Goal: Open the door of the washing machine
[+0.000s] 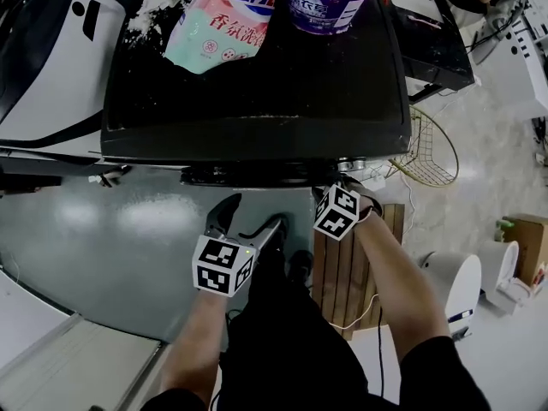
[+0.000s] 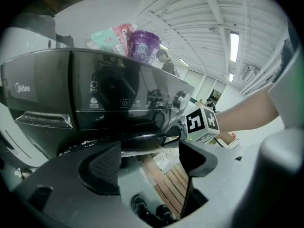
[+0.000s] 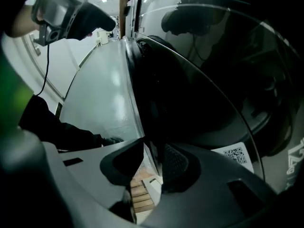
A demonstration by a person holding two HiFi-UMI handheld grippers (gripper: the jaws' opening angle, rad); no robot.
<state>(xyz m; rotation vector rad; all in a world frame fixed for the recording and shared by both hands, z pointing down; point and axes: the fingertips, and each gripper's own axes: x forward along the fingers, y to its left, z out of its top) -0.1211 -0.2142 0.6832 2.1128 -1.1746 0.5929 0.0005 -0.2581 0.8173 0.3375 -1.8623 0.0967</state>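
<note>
**Desk:** Where is the washing machine (image 1: 300, 92) sitting in this one, and who is doing what?

**Photographer:** A person is standing right over it, looking steeply down on its dark top. A pink-and-green detergent bag (image 1: 218, 24) and a purple tub (image 1: 330, 2) are resting there. The round door (image 3: 199, 89) is facing the person, bulging out just under the front edge. The right gripper (image 3: 151, 158) is reaching down at the door's right side in the head view. Its jaws are standing only a narrow gap apart with the door's rim running between them, and they appear to be pinching that rim.

**Desk:** And the other one?

**Photographer:** The left gripper (image 2: 149, 163) is hanging in front of the machine, below and to the left of the door. Its jaws are spread wide, framing only the control panel (image 2: 118, 99) and the wooden slats (image 2: 173, 184) on the floor. It is touching nothing.

**Desk:** So how far along is the job?

**Photographer:** By the look of it, the grip is being made and the swing is yet to come. The door is lying close against the front. Whether it is latched or already cracked open a little cannot be told from here. What is left is the pull: drawing the rim outward and round on its hinge until the drum is showing.
</note>
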